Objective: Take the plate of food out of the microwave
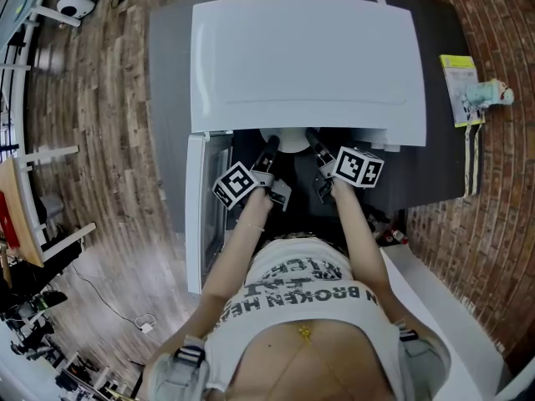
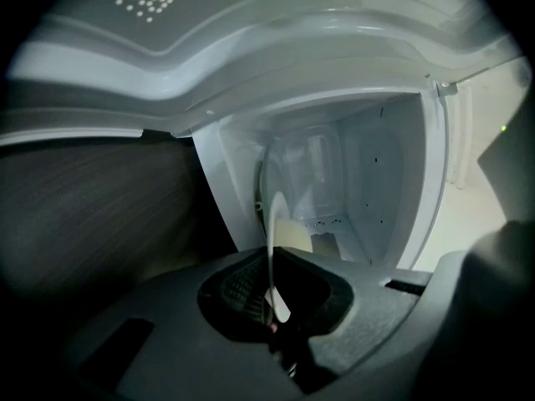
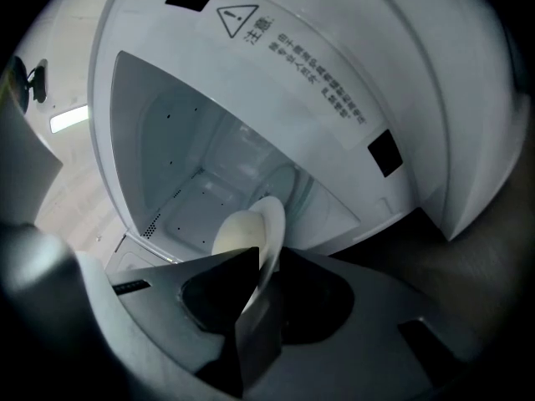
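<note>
The left gripper (image 1: 271, 145) is clenched on one side of the round white plate (image 1: 288, 141) and the right gripper (image 1: 311, 137) is pinching the opposite rim. The plate sits right at the mouth of the boxy white microwave (image 1: 305, 57). The two-sided hold is probably to keep it level so the pale lump of food (image 3: 238, 232) doesn't slide off, and the white microwave door (image 1: 195, 215) hangs wide open to leave room for pulling it out.
</note>
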### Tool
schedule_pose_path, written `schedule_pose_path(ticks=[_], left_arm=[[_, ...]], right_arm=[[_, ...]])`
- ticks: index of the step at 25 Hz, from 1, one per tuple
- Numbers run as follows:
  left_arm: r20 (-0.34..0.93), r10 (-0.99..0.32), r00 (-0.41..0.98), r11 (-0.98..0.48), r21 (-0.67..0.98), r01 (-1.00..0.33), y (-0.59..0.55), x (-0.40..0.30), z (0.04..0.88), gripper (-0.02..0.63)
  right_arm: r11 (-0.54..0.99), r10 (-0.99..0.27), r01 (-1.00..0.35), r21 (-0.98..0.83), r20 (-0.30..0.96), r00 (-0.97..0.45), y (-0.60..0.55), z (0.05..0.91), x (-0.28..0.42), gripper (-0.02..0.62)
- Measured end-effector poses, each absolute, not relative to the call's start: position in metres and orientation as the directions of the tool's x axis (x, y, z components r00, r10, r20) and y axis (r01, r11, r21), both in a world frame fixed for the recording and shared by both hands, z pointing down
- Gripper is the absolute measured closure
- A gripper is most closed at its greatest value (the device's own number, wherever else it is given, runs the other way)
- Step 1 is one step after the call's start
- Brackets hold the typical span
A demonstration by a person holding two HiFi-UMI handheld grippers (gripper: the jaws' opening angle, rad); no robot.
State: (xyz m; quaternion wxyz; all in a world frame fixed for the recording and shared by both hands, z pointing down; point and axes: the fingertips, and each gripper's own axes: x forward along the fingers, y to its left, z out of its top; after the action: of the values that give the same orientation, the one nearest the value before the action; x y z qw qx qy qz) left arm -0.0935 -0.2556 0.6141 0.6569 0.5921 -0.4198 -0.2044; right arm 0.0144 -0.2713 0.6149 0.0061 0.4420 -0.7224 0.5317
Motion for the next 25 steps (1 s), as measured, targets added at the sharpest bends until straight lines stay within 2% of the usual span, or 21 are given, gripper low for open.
schedule_pose_path(ticks=[25], left_arm=[[0.256,-0.774,0.579,0.138,0.961,-0.241,-0.220,-0.088,0.588,0.589]], right_arm=[[0.099,-0.668,-0.681,-0.726,0.459,-0.586,-0.234,0.588,0.021,0.514]])
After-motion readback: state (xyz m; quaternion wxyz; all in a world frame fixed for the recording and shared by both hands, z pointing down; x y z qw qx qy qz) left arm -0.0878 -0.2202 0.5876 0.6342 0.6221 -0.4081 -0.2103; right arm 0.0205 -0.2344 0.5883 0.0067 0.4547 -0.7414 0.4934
